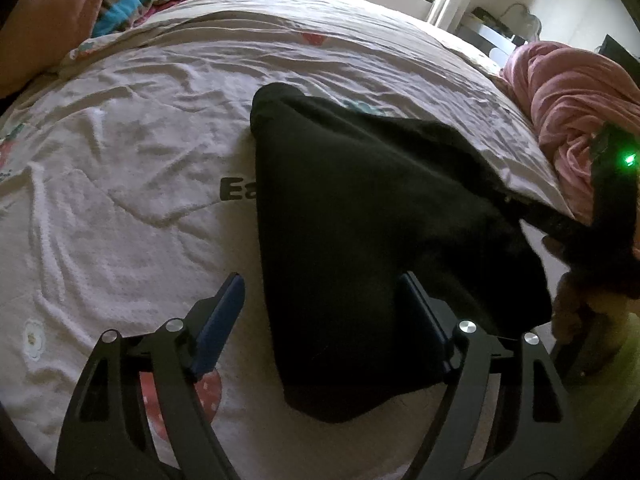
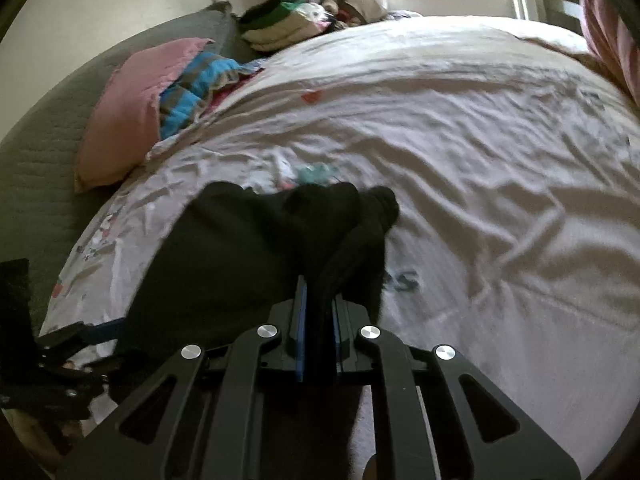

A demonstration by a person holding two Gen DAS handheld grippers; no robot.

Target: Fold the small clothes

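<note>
A black garment point(image 1: 360, 208) lies on the white bed sheet point(image 1: 120, 160), partly lifted at its right side. My left gripper point(image 1: 320, 292) is open, its blue-padded fingers either side of the garment's near edge without closing on it. My right gripper point(image 2: 318, 300) is shut on a bunched edge of the black garment point(image 2: 240, 264) and holds it raised above the sheet point(image 2: 500, 240). In the left wrist view the right gripper's body with a green light point(image 1: 624, 168) shows at the far right. In the right wrist view the left gripper point(image 2: 92, 332) shows at the lower left.
A pink pillow point(image 2: 132, 108) and a blue striped cloth point(image 2: 196, 84) lie at the head of the bed. A pile of clothes point(image 2: 280, 20) sits in the far corner. A pink bundle of fabric point(image 1: 568, 112) lies at the bed's right edge.
</note>
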